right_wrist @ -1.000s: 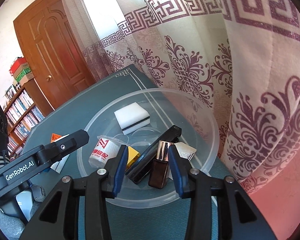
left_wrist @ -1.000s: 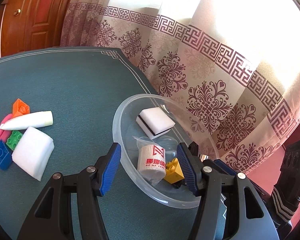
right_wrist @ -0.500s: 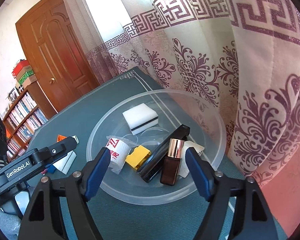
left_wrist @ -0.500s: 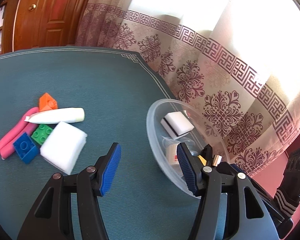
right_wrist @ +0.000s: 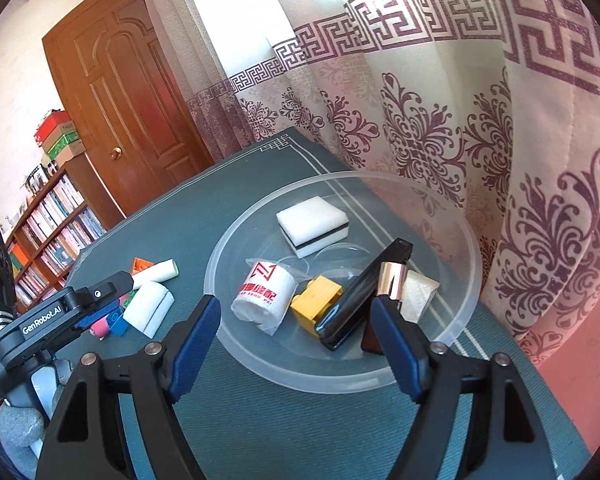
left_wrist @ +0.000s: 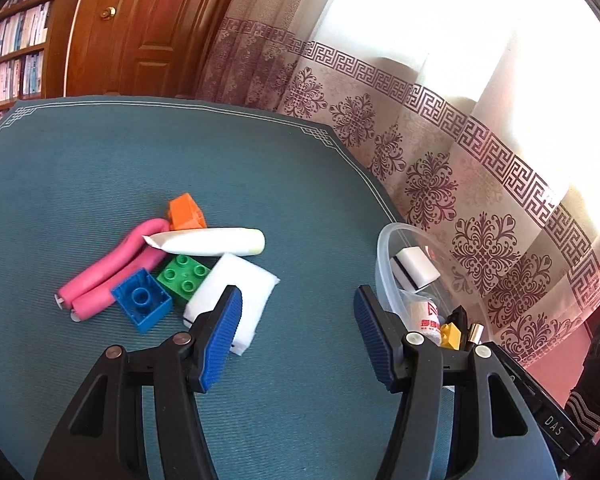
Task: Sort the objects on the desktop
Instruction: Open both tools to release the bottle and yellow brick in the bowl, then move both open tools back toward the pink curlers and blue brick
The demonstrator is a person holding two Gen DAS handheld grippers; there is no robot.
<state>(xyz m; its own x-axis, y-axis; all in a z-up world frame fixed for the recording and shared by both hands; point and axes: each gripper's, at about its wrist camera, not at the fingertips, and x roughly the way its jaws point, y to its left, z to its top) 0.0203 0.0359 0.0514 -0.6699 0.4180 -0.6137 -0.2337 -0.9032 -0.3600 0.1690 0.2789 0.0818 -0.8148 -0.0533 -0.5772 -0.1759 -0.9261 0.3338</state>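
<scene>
A clear plastic bowl (right_wrist: 466, 224) on the green table holds a white-and-black sponge (right_wrist: 312, 224), a white roll with red print (right_wrist: 262, 294), a yellow brick (right_wrist: 316, 306), a black flat case (right_wrist: 364, 292), a brown bottle with a gold cap (right_wrist: 392, 284) and a beige pad (right_wrist: 420, 292). My right gripper (right_wrist: 296, 350) is open and empty at the bowl's near rim. My left gripper (left_wrist: 298, 338) is open and empty over the table, between the bowl (left_wrist: 384, 248) and a pile: a white sponge (left_wrist: 236, 300), a white tube (left_wrist: 208, 241), green (left_wrist: 184, 278), blue (left_wrist: 142, 306) and orange (left_wrist: 184, 214) bricks, a pink foam curler (left_wrist: 112, 264).
A patterned curtain (right_wrist: 440, 120) hangs close behind the bowl along the table's far edge. A wooden door (right_wrist: 128, 92) and a bookshelf (right_wrist: 48, 232) stand beyond the table. The left gripper's body (right_wrist: 52, 316) shows at the left of the right wrist view.
My right gripper has opened, let go of the brown bottle in the bowl and pulled back. My left gripper has swung left from the bowl toward the pile.
</scene>
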